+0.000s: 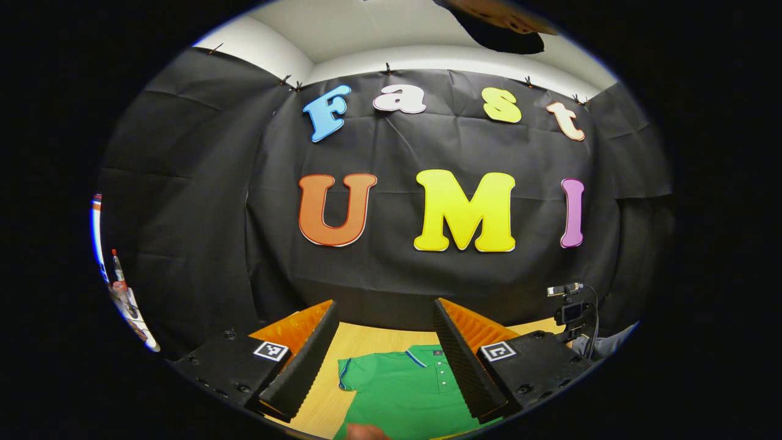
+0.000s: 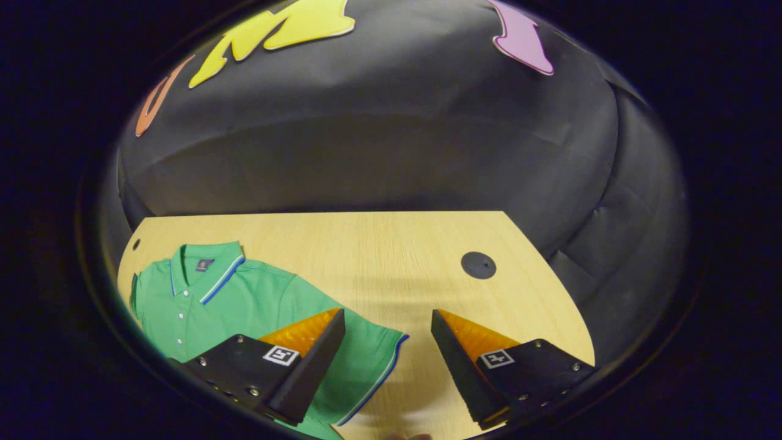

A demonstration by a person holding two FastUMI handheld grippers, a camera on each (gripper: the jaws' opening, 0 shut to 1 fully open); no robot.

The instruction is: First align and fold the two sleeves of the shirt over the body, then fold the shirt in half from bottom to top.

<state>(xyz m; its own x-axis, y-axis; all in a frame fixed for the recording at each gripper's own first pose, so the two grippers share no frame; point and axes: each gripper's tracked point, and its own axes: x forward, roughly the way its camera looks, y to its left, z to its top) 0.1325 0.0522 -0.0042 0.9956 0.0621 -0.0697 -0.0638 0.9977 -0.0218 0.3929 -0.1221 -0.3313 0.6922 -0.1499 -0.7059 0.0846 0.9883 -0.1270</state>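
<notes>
A green polo shirt (image 1: pixel 397 391) with blue-trimmed collar and sleeves lies flat, front up, on the wooden table (image 1: pixel 366 339), collar toward the back wall. My left gripper (image 1: pixel 385 304) is open above it, the collar and button placket showing between its fingers. In the right gripper view the shirt (image 2: pixel 214 293) lies at the left, one short sleeve (image 2: pixel 366 354) spread out toward the table's middle. My right gripper (image 2: pixel 388 315) is open over that sleeve's hem; one finger (image 2: pixel 305 366) overlaps the sleeve and the other stands over bare wood. Neither gripper holds anything.
A small camera on a stand (image 1: pixel 571 305) stands at the table's far right. A round black grommet (image 2: pixel 478 264) sits in the tabletop (image 2: pixel 379 256) right of the shirt. A bottle (image 1: pixel 116 269) stands outside the booth at the left. Black cloth walls close the back.
</notes>
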